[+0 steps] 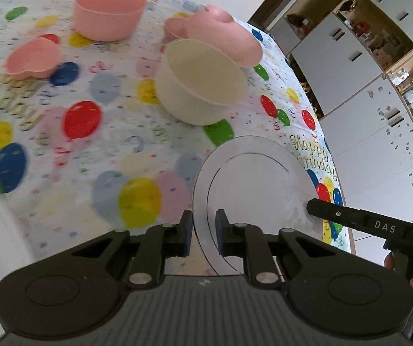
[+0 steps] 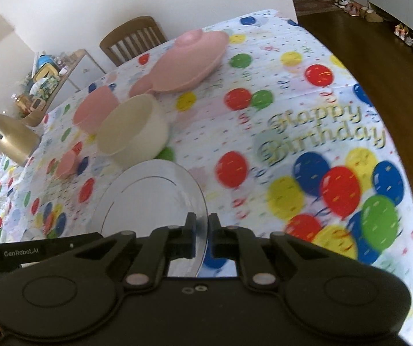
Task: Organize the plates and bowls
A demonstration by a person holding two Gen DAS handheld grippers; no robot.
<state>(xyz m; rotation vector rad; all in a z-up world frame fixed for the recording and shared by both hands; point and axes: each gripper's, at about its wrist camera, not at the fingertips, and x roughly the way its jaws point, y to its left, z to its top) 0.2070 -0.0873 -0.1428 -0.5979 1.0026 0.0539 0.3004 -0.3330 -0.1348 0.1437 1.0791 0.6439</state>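
A balloon-print tablecloth fills both views. At lower centre, a clear plate is pinched by its rim in both grippers: the left gripper and right gripper. A cream bowl sits beyond, centre frame.

Clear glossy glass-like plate, matt cream plastic bowl, matt pink plastic bowls, printed tablecloth, wooden chair
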